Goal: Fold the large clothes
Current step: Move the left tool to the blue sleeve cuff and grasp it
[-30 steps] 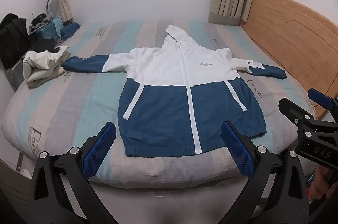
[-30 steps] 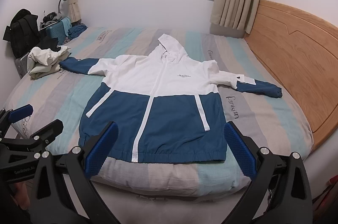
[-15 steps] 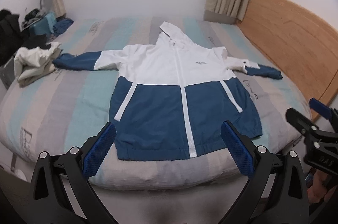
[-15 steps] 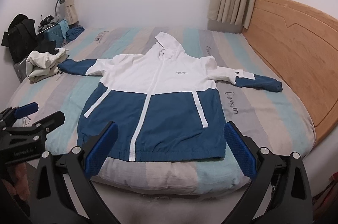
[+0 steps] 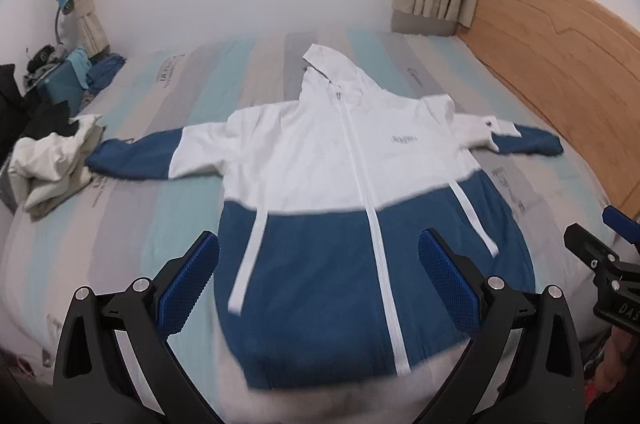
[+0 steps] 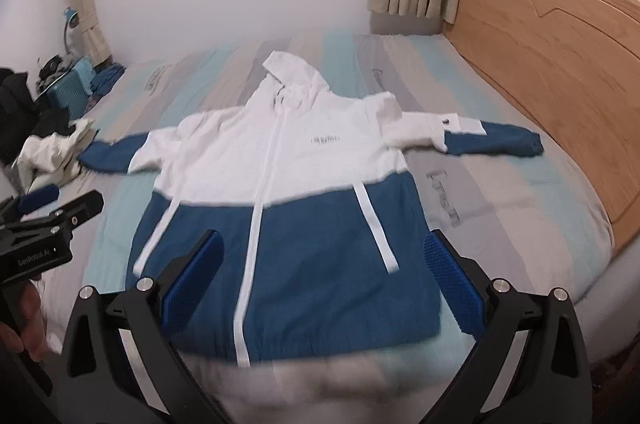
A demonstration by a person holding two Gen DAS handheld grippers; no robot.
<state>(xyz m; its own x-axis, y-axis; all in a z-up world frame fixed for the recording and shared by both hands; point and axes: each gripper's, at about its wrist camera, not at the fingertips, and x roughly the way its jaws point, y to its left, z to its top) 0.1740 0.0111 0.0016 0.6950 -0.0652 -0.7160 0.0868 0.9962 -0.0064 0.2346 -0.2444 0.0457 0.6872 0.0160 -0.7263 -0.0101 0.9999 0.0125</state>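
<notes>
Claws (both agape) above jacket

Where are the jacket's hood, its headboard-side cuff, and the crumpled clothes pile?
hood (image 5: pixel 326 63), left wrist view, on its white crown.
headboard-side cuff (image 6: pixel 530 145), right wrist view, on the blue sleeve end.
crumpled clothes pile (image 5: pixel 52 159), left wrist view, on the white top garment.

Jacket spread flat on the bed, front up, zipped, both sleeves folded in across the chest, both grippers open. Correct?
Not quite: the sleeves are not folded in. Both wrist views show the jacket with its sleeves stretched straight out to the sides on the bed. The rest holds: front up, zipped, left gripper and right gripper open.
</notes>
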